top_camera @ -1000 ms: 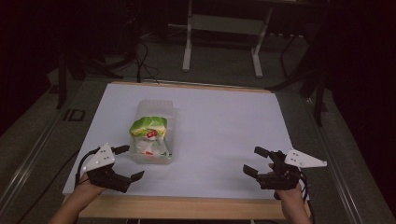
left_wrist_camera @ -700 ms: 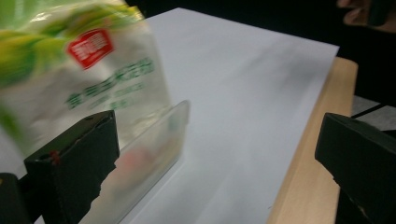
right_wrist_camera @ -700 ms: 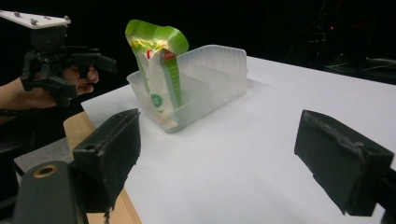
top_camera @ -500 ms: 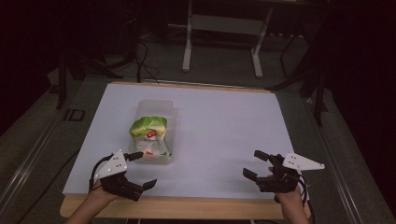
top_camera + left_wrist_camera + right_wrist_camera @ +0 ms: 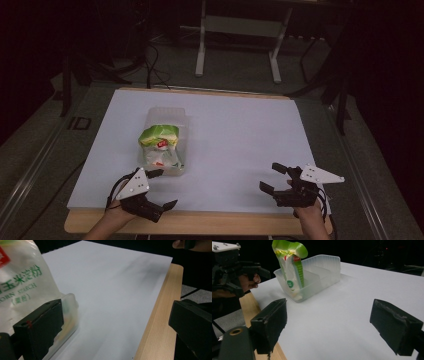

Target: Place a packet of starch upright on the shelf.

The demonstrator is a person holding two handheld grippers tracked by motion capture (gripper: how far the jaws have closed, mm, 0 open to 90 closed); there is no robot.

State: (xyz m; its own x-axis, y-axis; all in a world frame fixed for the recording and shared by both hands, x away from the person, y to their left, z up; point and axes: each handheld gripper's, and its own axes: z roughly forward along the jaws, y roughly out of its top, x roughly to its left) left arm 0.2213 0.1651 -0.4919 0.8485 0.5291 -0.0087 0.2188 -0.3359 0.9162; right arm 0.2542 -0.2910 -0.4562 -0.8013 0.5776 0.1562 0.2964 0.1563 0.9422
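- The left gripper [image 5: 159, 189] sits at the near left edge of the table, jaws spread wide with nothing between them; one jaw tip is just beside the near end of the clear plastic container [image 5: 176, 145]
- In the left gripper view the left jaw stands close against the container's [image 5: 71, 305] rounded corner, while the other jaw hangs over the wooden table edge [image 5: 160, 315]; whether jaw and container touch cannot be told
- The right gripper [image 5: 273, 178] is at the near right edge, well apart from the container, jaws likewise parted and empty above the white sheet [image 5: 240, 140]
- A bag of corn starch [image 5: 158, 145], green at the top with a red label, stands upright in the near end of the container, its top folded over
- From the right gripper view the bag [image 5: 290, 267] leans against the container's [image 5: 322, 272] near wall, the far part of the tub holding nothing visible
- The container lies left of the sheet's centre, its long side running away from the person
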